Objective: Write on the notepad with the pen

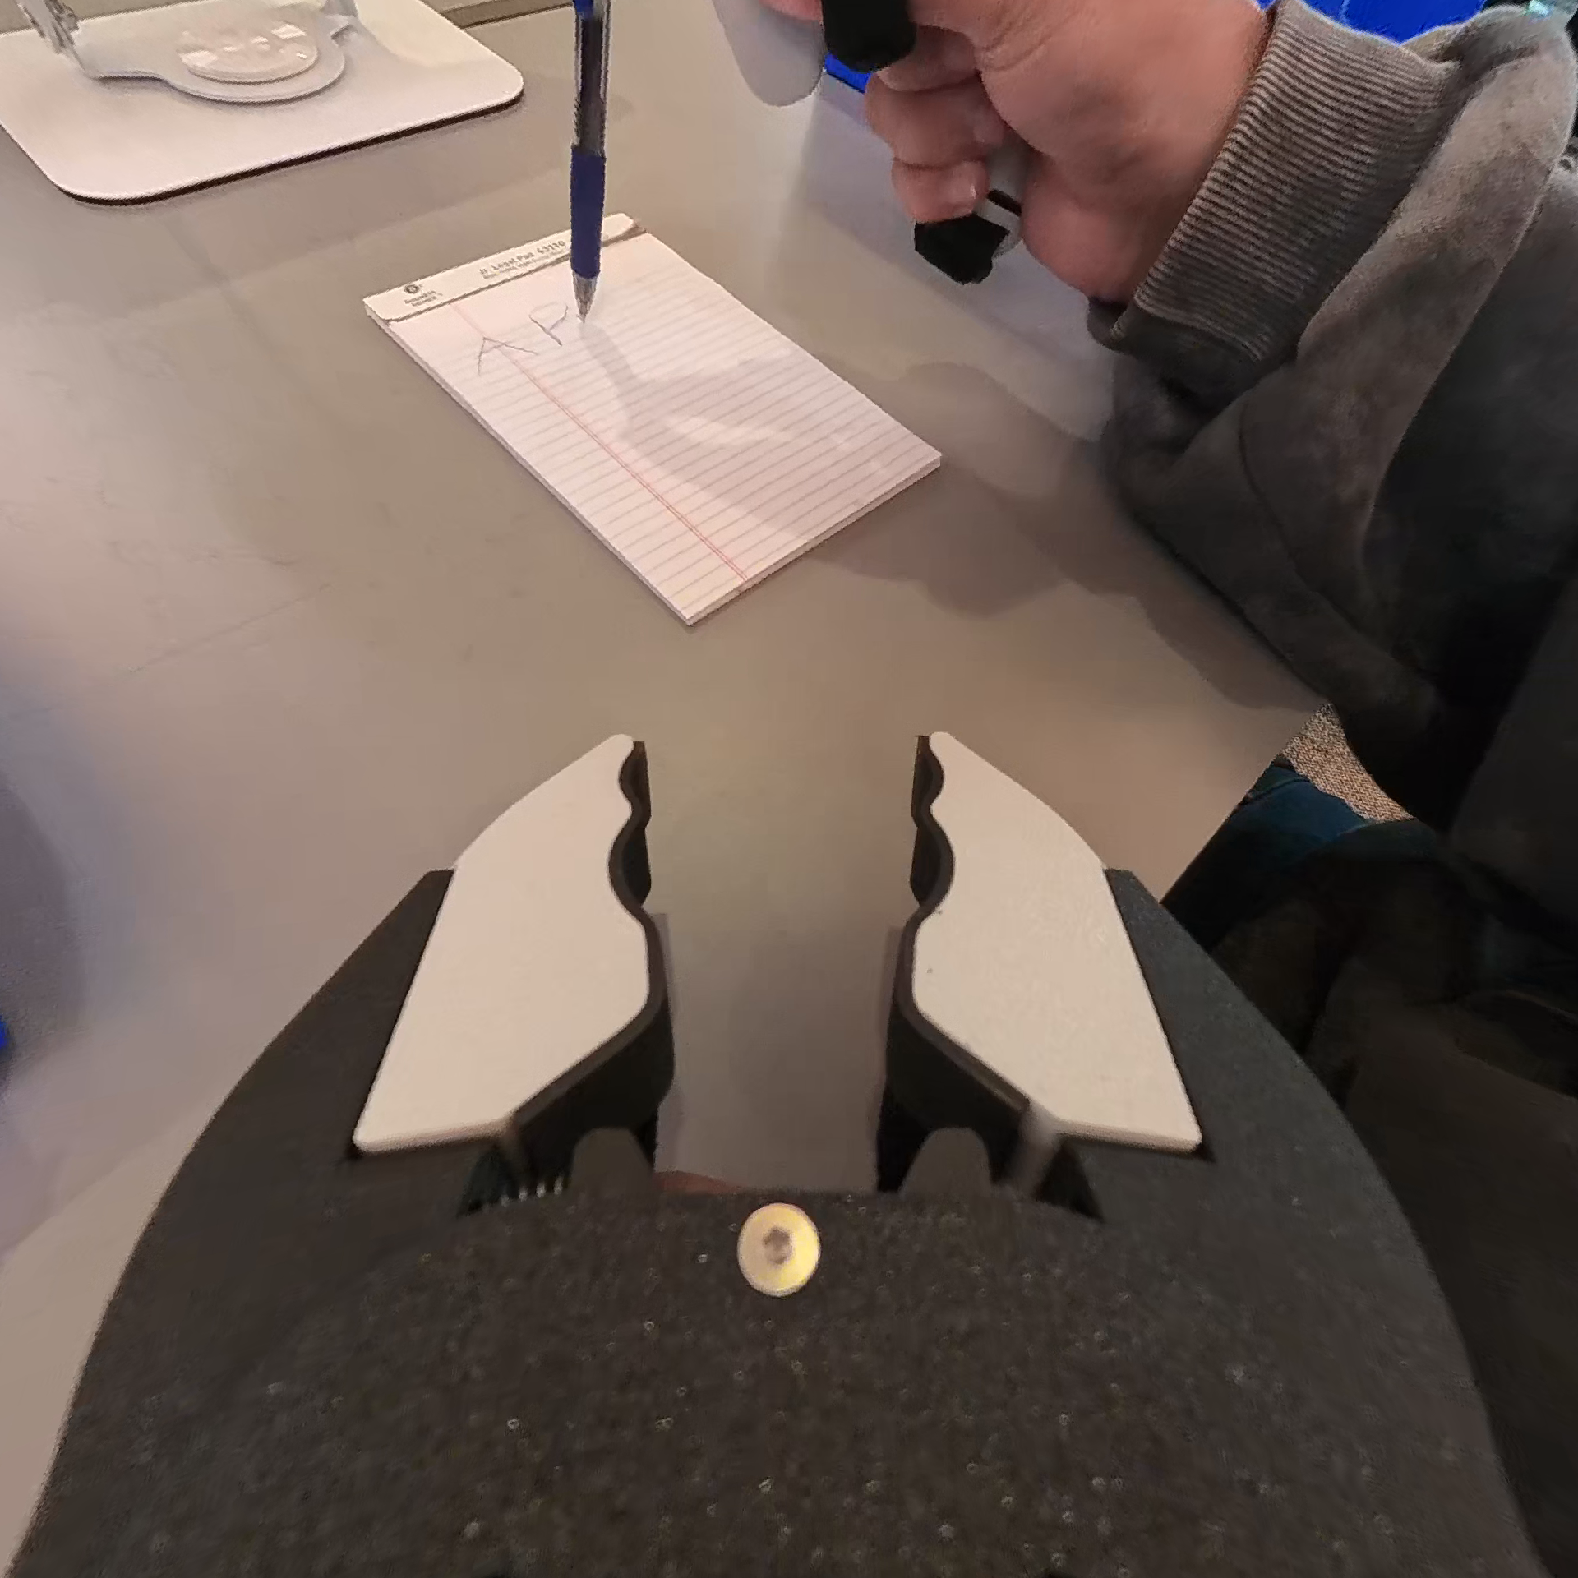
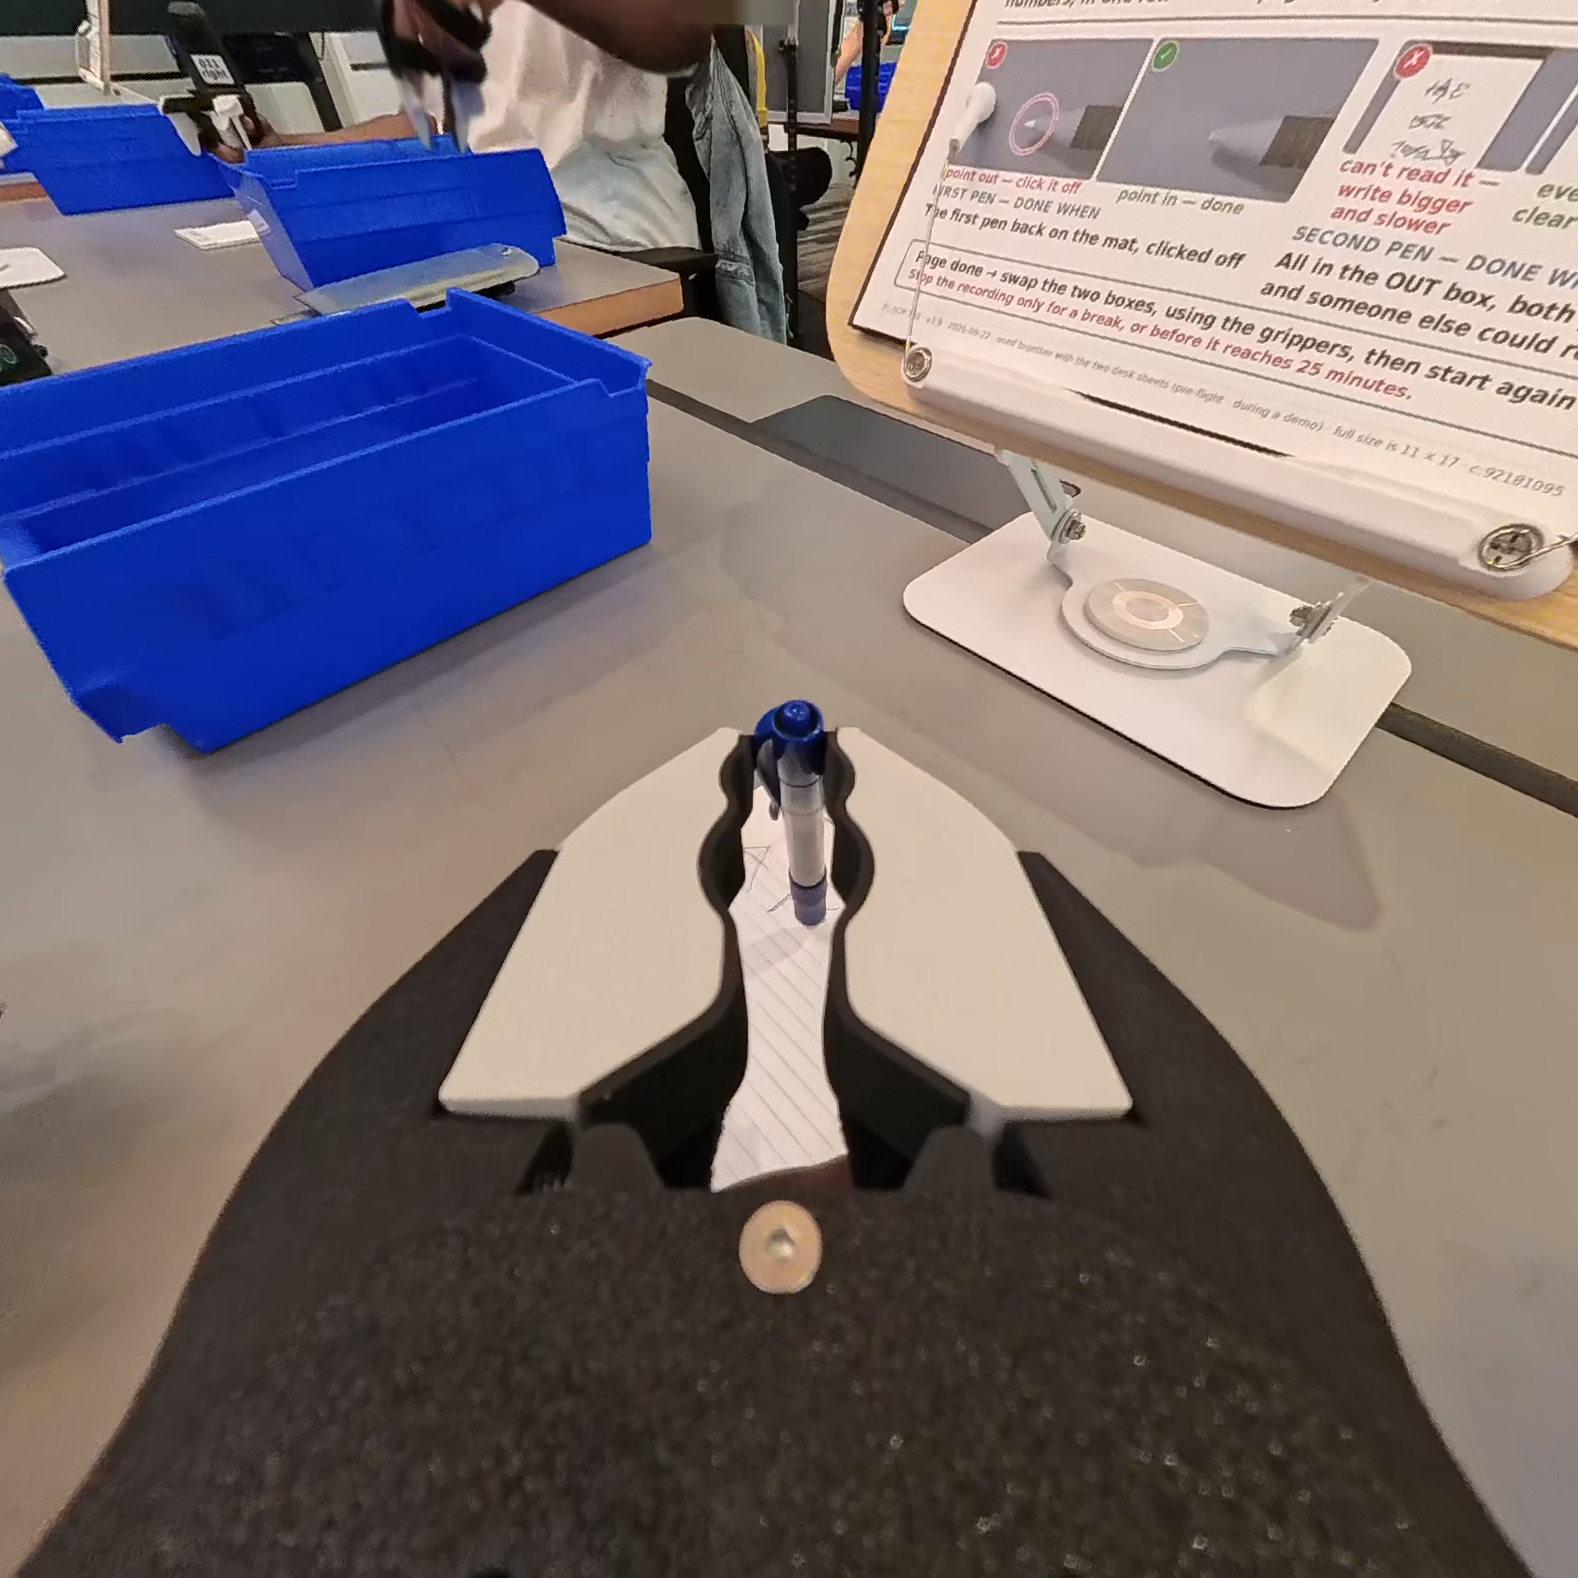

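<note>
A white lined notepad [image 1: 657, 418] lies on the grey table with a few pen marks near its top. A blue pen [image 1: 589, 154] stands nearly upright with its tip on the top lines. My right gripper [image 2: 790, 751] is shut on the pen [image 2: 803, 837] near its upper end, and a strip of the notepad [image 2: 786, 1025] shows between the jaws. My left gripper [image 1: 777, 751] is open and empty, low over the table nearer than the pad. A hand [image 1: 1067, 128] in a grey sleeve holds the right gripper's handle.
A white stand base [image 1: 256, 94] sits at the far left in the left wrist view; in the right wrist view the stand [image 2: 1178, 675] carries an instruction sheet [image 2: 1281, 213]. Blue bins [image 2: 324, 512] stand left of it. A person sits at another table behind. Spacing between my two grippers at the tips: around 25 cm. From the right gripper's tips to the white stand base [image 1: 256, 94] is close to 25 cm. It is also in sight in the right wrist view [image 2: 1091, 633].
</note>
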Available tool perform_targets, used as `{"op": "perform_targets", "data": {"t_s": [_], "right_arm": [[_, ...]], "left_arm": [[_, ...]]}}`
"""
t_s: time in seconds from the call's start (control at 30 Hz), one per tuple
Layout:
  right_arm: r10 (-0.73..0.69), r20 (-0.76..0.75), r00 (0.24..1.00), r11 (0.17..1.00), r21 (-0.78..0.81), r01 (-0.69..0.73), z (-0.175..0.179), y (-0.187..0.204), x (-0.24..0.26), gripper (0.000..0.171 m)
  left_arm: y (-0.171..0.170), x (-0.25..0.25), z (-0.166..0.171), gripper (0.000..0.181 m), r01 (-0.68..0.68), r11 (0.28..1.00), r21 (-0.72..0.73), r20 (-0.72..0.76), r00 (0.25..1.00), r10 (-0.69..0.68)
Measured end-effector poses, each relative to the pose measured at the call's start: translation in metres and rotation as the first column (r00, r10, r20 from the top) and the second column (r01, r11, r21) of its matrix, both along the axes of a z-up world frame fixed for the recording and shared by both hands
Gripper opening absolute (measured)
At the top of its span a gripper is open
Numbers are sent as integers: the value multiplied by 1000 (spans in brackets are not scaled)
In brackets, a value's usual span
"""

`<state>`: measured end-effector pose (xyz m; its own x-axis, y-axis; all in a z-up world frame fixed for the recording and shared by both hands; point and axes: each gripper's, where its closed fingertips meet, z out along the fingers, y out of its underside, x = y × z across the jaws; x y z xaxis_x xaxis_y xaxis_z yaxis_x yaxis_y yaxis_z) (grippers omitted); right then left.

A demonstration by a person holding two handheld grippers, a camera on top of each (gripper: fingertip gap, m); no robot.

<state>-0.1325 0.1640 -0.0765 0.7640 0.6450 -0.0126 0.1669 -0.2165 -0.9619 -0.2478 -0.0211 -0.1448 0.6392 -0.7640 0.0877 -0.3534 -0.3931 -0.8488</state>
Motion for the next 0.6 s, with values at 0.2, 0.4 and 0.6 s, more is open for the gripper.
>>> {"op": "perform_targets", "data": {"t_s": [0.2,0.4,0.6], "right_arm": [[12,-2,1000,1000,-1,-12,0,-5,-7,15],[23,-10,1000,1000,-2,-23,1,-4,-15,15],[28,-7,1000,1000,2,-28,1,-2,-20,15]], "left_arm": [[-2,1,2,59,3,1000,8,-1,1000,-3],[-3,0,2,59,2,1000,12,-3,1000,-2],[-3,0,3,59,2,1000,12,-2,1000,-2]]}}
